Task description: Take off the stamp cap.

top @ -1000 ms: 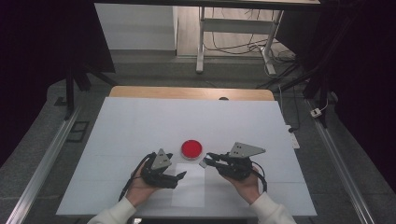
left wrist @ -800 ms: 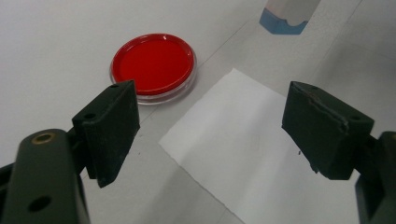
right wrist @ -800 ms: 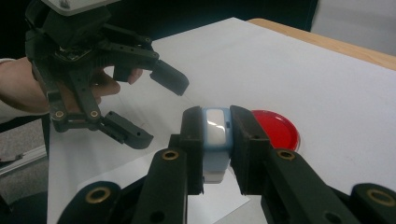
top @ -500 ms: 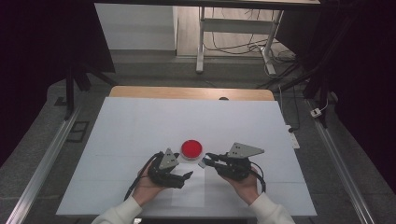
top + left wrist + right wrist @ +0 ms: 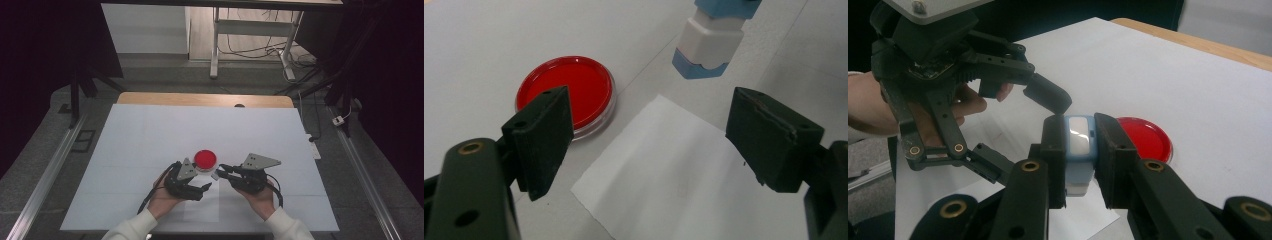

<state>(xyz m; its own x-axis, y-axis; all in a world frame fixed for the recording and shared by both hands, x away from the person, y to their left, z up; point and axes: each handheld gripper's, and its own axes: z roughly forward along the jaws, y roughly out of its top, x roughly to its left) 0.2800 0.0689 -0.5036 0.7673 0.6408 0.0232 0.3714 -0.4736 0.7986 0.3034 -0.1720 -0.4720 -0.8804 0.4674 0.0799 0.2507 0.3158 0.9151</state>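
While our right gripper (image 5: 1080, 145) clamps a small blue-and-white device (image 5: 1079, 150) at centre frame, our left gripper (image 5: 649, 135) holds its jaws wide apart. Below them lies a white paper sheet (image 5: 684, 175), with the red petri dish (image 5: 569, 95) at upper left.

The blue-and-white block (image 5: 1079, 150) is a small, oblong plastic piece: pale blue casing with a white panel on its face and a white section at one end. It sits clamped between the two black jaws of the right gripper (image 5: 1079, 155), held clear of the table, its long axis running along the jaws. In the left gripper view the block (image 5: 709, 42) hangs above the table, white section over a blue tip, pointing down and slightly tilted.

The red dish (image 5: 205, 159) is a shallow round dish with a clear rim and a red fill. It lies flat on the white table surface, just beside a white paper sheet (image 5: 684, 175).
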